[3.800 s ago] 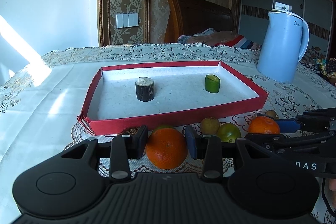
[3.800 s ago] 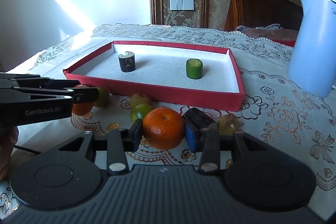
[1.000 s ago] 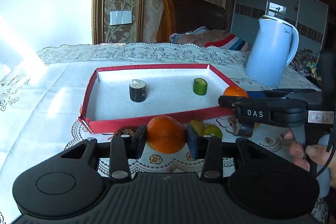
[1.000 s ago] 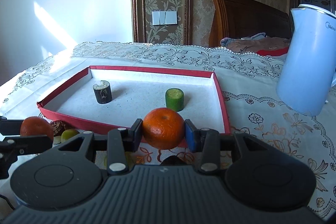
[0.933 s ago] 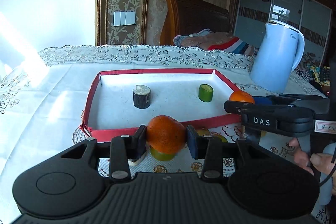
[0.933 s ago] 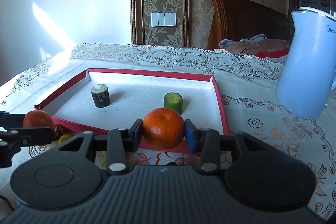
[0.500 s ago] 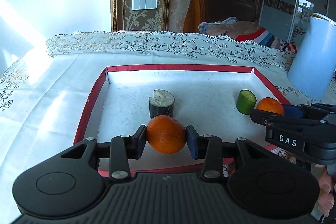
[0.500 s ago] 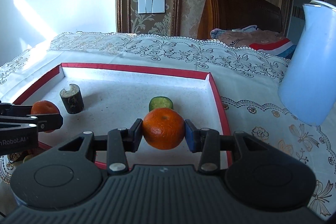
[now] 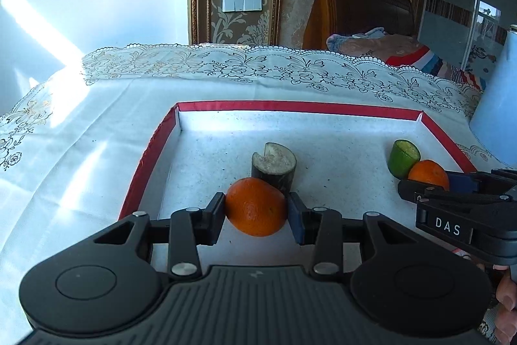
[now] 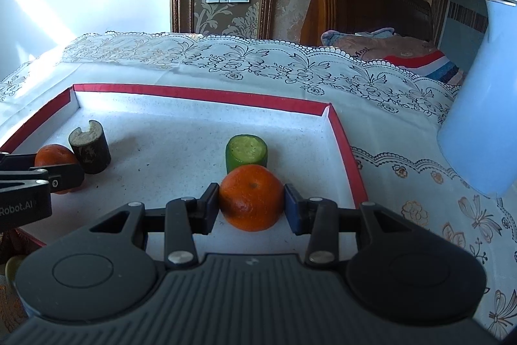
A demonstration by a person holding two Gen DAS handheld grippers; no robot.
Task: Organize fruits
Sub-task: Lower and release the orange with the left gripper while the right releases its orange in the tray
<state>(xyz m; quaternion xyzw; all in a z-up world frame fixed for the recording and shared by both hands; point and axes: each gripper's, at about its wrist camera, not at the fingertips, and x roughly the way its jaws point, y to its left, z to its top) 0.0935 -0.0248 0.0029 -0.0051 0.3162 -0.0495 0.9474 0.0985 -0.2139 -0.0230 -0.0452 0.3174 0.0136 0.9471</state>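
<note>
Both tools grip an orange each over the red-rimmed tray (image 9: 147, 157). Left tool (image 9: 257, 212) has its two pads pressed against the sides of an orange (image 9: 255, 206), held just in front of a dark cut stub (image 9: 274, 167) that stands upright on the tray's white floor. From the right wrist view this same orange (image 10: 55, 156) shows beside the stub (image 10: 90, 151), at the left part of the tray (image 10: 342, 138), with the left tool's arm reaching in from the frame's left edge.

Right tool (image 10: 252, 206) is likewise clamped on its own orange (image 10: 252, 201), held just in front of a green cut piece (image 10: 246, 152) standing upright toward the tray's right side. In the left wrist view that orange (image 9: 428, 170) sits in the right tool (image 9: 433, 178), close beside the green piece (image 9: 404, 157).

Whether either orange touches the tray floor cannot be told. A pale blue kettle (image 10: 484, 118) stands on the counter's lace cloth (image 10: 258, 60) to the right of the tray. A hand (image 9: 505, 306) shows at the lower right edge of the left view.
</note>
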